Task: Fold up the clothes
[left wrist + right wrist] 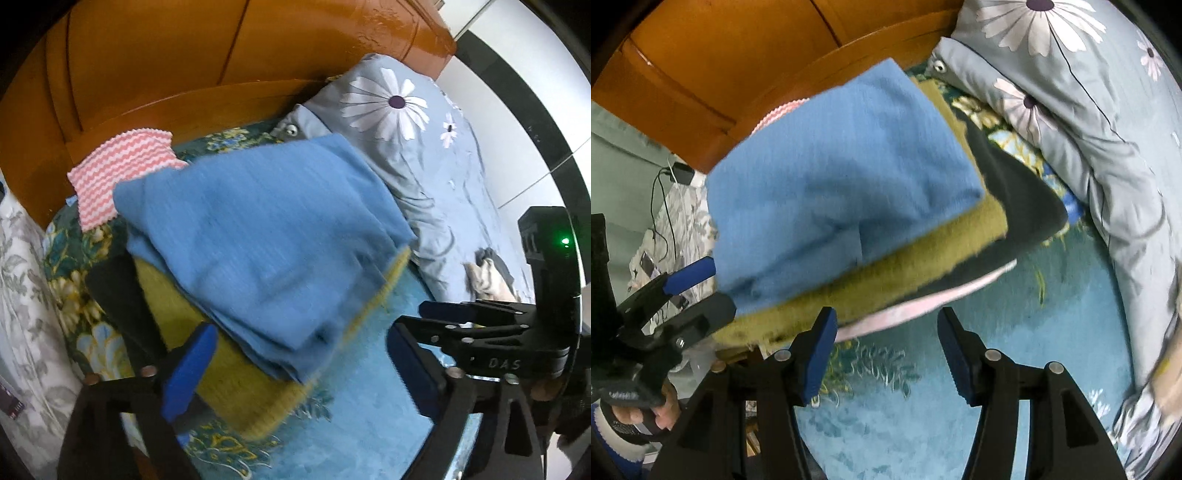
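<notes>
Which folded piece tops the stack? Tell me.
The blue cloth. It lies above the olive-green, dark and pale pink layers.

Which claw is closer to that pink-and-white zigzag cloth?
Left, I'd judge. The left claw is open at the clothes pile's side where the zigzag cloth lies; the right claw faces the opposite side, the cloth mostly hidden behind the pile.

Soft, even daylight fills both my views. Glare streaks the glossy wooden headboard [229, 48]. Motion blur smears the folded blue cloth [258, 236] and the bedspread [1052, 332]. Fisheye bending curves everything near the dark, vignetted corners.
</notes>
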